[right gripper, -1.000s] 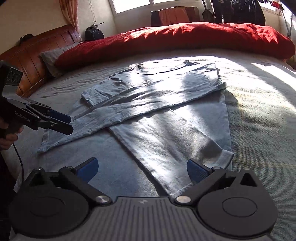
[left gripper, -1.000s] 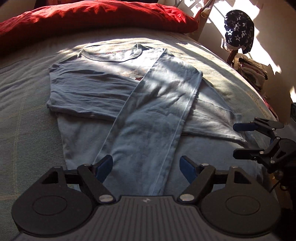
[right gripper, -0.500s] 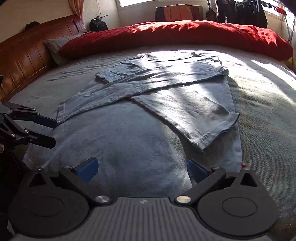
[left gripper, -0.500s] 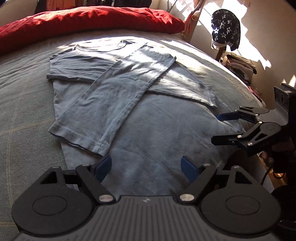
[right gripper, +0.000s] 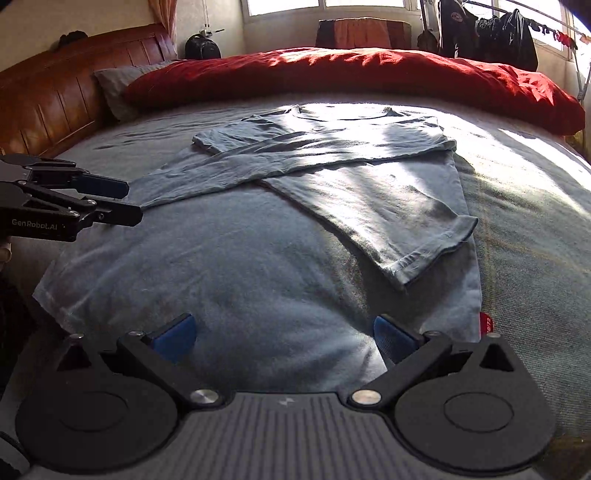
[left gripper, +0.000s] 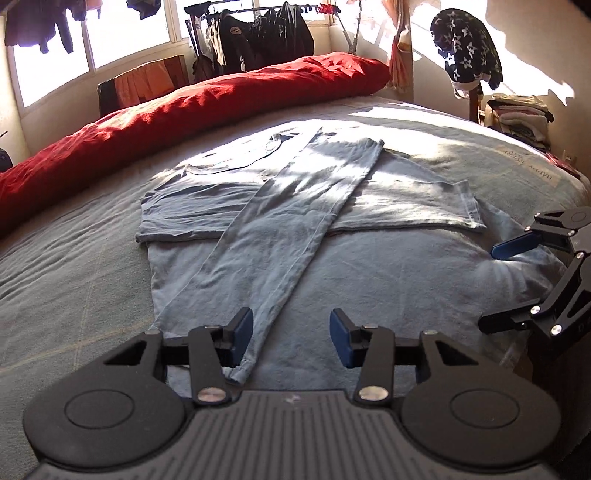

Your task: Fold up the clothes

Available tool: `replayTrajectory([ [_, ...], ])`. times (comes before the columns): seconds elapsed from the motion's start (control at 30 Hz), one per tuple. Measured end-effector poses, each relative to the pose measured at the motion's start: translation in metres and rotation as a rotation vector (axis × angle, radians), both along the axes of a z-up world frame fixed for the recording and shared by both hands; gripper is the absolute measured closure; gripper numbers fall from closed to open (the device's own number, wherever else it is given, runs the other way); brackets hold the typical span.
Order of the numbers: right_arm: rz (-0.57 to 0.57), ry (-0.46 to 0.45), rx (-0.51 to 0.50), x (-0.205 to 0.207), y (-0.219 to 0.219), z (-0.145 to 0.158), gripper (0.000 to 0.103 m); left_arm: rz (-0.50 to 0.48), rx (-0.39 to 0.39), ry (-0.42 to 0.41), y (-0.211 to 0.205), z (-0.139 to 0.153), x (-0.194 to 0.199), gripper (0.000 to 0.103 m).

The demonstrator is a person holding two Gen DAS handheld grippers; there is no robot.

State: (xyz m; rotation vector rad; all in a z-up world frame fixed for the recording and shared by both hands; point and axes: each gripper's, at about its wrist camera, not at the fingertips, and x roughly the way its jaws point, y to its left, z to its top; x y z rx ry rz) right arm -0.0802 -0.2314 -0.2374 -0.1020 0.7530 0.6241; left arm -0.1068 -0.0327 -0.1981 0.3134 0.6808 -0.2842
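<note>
Blue long-sleeved shirt lies mid-frame, sleeves crossed over its chest. My left gripper and right gripper, both spread, hover at its hem, which I judge calls for pinching.

Home bedroom, lived-in: a wide bed under a grey-blue cover, a wooden headboard with a grey pillow against it, and a red duvet bunched along the far side. Sunlit windows run behind it, with dark garments on a clothes rack in front of the glass. At the bedside, a star-patterned cloth is draped over a post beside a stack of folded clothes.
</note>
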Motion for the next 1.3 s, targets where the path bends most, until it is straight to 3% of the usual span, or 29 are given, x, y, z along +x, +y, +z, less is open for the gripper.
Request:
replayTrajectory([
  [0.3,0.006,-0.025,-0.049,-0.001,0.008,-0.001,0.0,-0.076,0.254,-0.039,-0.007,-0.013,-0.014,0.063],
  [0.43,0.009,-0.029,-0.049,-0.001,0.007,-0.002,0.0,-0.093,0.266,-0.027,-0.005,-0.016,-0.009,0.064],
  [0.53,0.009,-0.029,-0.052,-0.001,0.008,-0.001,0.0,-0.105,0.234,-0.001,-0.002,-0.013,-0.004,0.071],
  [0.67,0.016,-0.03,-0.052,-0.002,0.008,-0.001,0.0,-0.138,0.301,0.015,0.0,-0.012,-0.006,0.08],
  [0.93,0.021,-0.033,-0.051,-0.001,0.007,-0.002,0.0,-0.205,0.434,0.032,-0.007,-0.02,-0.003,0.08],
  [1.03,0.021,-0.03,-0.053,-0.001,0.007,-0.001,0.0,-0.23,0.484,0.037,-0.009,-0.023,-0.002,0.094],
  [1.1,0.021,-0.026,-0.055,-0.001,0.007,0.0,0.0,-0.246,0.517,0.041,-0.011,-0.026,-0.001,0.098],
  [1.3,0.019,-0.022,-0.053,0.0,0.008,0.0,0.0,-0.206,0.412,0.059,-0.003,-0.006,0.0,0.101],
])
